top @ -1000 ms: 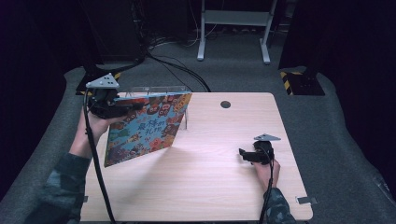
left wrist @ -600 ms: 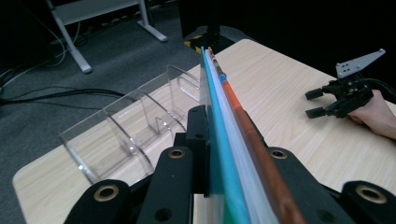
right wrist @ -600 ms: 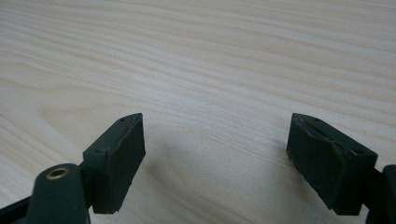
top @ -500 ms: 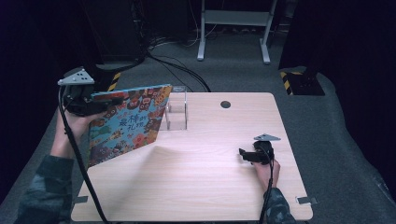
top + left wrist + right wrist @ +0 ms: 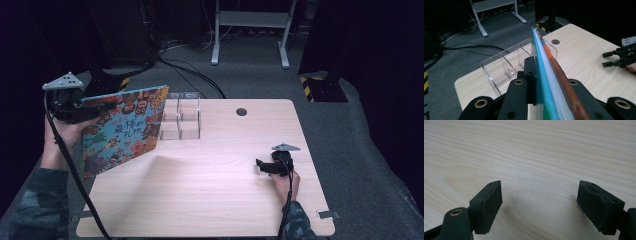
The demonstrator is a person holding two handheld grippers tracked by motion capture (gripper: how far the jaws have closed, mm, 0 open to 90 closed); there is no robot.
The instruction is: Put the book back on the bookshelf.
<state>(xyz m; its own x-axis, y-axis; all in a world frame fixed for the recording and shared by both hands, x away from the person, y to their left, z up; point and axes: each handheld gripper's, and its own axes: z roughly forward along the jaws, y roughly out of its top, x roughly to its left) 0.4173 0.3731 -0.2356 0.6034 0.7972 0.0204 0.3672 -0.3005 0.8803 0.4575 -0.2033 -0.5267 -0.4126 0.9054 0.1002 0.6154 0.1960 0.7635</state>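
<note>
A colourful picture book (image 5: 124,130) hangs tilted over the table's left edge, its cover facing the camera. My left gripper (image 5: 97,106) is shut on its upper left corner. In the left gripper view the book (image 5: 549,75) runs edge-on between the two jaws, with blue cover, white pages and an orange-brown edge. A clear acrylic rack (image 5: 181,118) with upright dividers stands just right of the book at the table's back left, and the same rack (image 5: 506,65) lies beyond the jaws. My right gripper (image 5: 261,165) rests low on the table at the right, open, with bare wood between its pads (image 5: 486,202).
The light wooden table (image 5: 210,190) has a round cable hole (image 5: 241,111) near its back edge. Cables and a white desk frame (image 5: 250,30) lie on the dark carpet behind. The right gripper (image 5: 610,58) is seen far off in the left gripper view.
My left gripper has carried the book to the left and a little upward, away from the rack. The right gripper has stayed where it was.
</note>
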